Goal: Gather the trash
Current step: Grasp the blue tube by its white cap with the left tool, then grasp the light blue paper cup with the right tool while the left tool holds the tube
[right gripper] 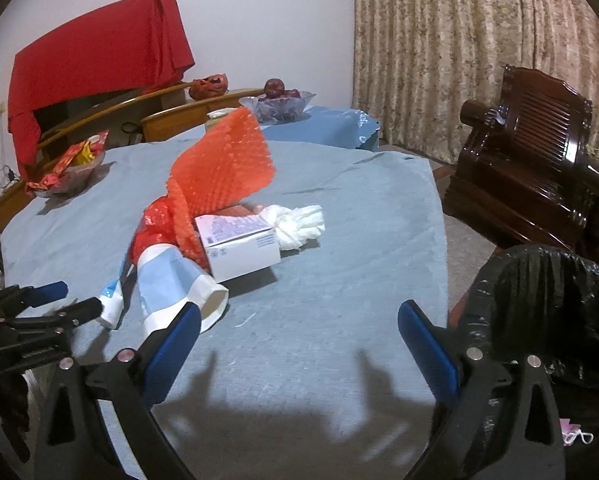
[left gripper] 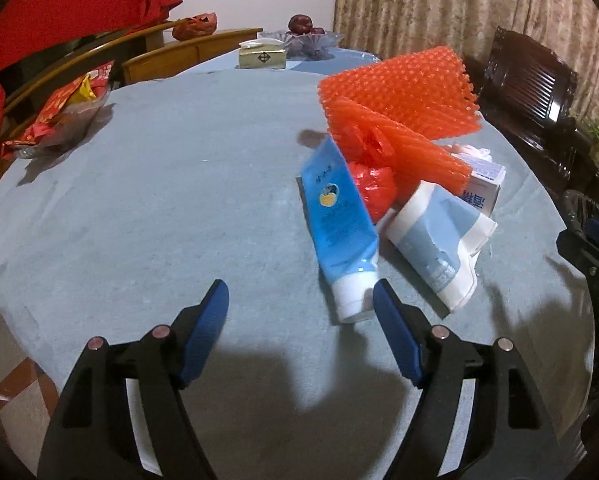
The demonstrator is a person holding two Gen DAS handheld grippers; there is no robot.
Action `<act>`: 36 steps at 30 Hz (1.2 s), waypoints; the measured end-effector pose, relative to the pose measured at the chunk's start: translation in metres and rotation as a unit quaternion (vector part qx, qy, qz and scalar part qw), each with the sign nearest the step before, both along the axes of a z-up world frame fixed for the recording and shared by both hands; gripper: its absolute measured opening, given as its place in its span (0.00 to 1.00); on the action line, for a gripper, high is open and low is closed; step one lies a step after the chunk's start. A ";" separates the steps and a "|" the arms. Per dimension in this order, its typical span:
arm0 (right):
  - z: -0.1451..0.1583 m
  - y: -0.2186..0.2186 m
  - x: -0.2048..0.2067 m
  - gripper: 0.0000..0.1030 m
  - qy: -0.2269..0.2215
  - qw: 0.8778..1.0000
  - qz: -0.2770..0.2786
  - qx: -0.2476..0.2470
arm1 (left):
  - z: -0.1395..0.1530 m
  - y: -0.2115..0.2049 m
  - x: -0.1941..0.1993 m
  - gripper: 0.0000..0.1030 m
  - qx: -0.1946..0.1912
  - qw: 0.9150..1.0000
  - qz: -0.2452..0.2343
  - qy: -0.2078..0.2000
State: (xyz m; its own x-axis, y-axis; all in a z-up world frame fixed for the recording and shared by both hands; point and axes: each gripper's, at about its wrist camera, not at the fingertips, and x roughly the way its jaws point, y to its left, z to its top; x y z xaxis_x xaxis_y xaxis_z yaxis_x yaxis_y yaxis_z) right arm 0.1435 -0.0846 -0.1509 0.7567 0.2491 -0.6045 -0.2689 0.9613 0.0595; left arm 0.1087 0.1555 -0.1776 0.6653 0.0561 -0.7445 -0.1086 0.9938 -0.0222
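Reaching toward the pile, your left gripper (left gripper: pixel 301 300) has its jaws apart and empty, with the blue tube (left gripper: pixel 341 216) just beside its right finger. Your right gripper (right gripper: pixel 299 322) is also spread and holds nothing. I judge the first pickup is beginning: centre the jaws over the tube cap. The black trash bag (right gripper: pixel 547 304) waits at the table (right gripper: pixel 339 240) edge, its opening cut off.
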 end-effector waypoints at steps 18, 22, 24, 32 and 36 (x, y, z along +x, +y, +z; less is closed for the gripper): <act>-0.004 0.003 0.006 0.94 0.008 1.000 0.000 0.001 | -0.022 -0.010 0.032 0.31 -0.049 0.998 -0.019 0.017; -0.004 0.014 0.004 0.94 0.008 1.000 0.013 0.004 | -0.015 -0.005 0.024 0.31 -0.050 0.999 -0.009 0.003; -0.004 0.022 0.002 0.94 0.009 1.000 0.024 0.005 | -0.009 -0.002 0.018 0.31 -0.049 0.999 -0.005 -0.004; -0.009 0.055 0.002 0.94 0.021 0.998 0.057 0.013 | 0.004 0.021 0.001 0.31 -0.029 0.999 0.016 -0.017; -0.014 0.069 0.006 0.94 0.024 0.998 0.063 0.006 | 0.006 0.032 0.001 0.31 -0.021 0.999 0.023 -0.018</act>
